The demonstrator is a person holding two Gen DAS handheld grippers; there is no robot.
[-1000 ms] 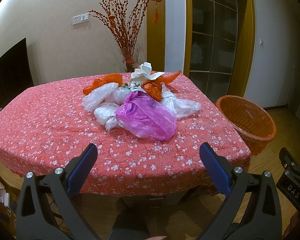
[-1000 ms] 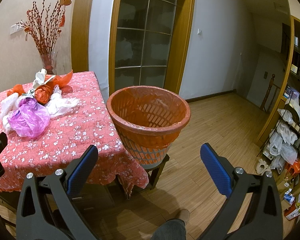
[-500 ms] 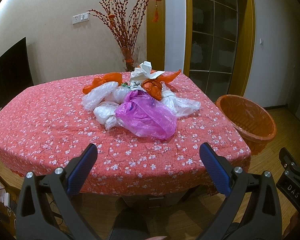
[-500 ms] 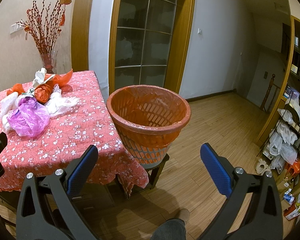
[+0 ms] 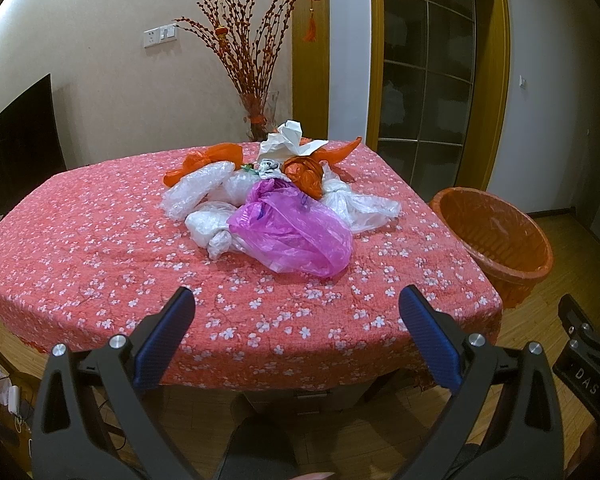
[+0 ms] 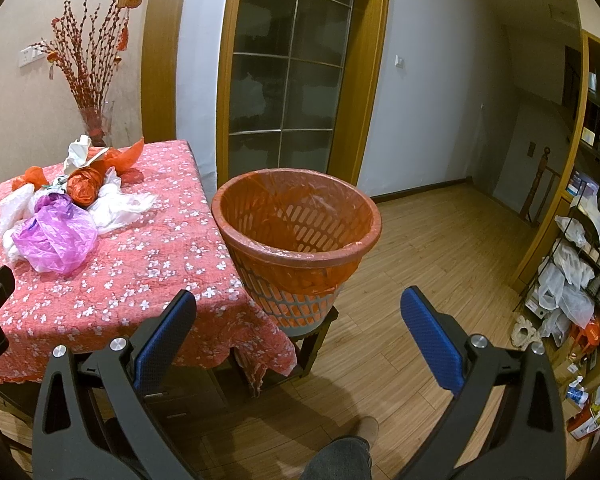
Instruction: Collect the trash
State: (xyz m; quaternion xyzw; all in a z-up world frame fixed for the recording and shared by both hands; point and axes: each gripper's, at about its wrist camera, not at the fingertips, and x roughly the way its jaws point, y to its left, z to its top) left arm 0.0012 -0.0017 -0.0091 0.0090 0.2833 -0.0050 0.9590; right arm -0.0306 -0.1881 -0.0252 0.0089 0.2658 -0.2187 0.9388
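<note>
A heap of trash lies in the middle of the table with the red flowered cloth (image 5: 80, 248): a purple plastic bag (image 5: 296, 236) in front, clear and white bags (image 5: 204, 196), orange bags (image 5: 306, 174) and crumpled white paper (image 5: 286, 140) behind. The heap also shows in the right wrist view (image 6: 56, 236). An orange basket (image 6: 296, 236) lined with an orange bag stands on a stool right of the table; it also shows in the left wrist view (image 5: 496, 240). My left gripper (image 5: 296, 308) is open and empty near the table's front edge. My right gripper (image 6: 298, 308) is open and empty, in front of the basket.
A vase of red branches (image 5: 258, 84) stands behind the table by the wall. A glass door (image 6: 288, 80) is behind the basket. A shelf with bags and clutter (image 6: 580, 272) lines the right wall. A wooden floor (image 6: 440, 248) lies right of the basket.
The left gripper has moved slightly forward toward the table. The right gripper has barely moved. Both stay open.
</note>
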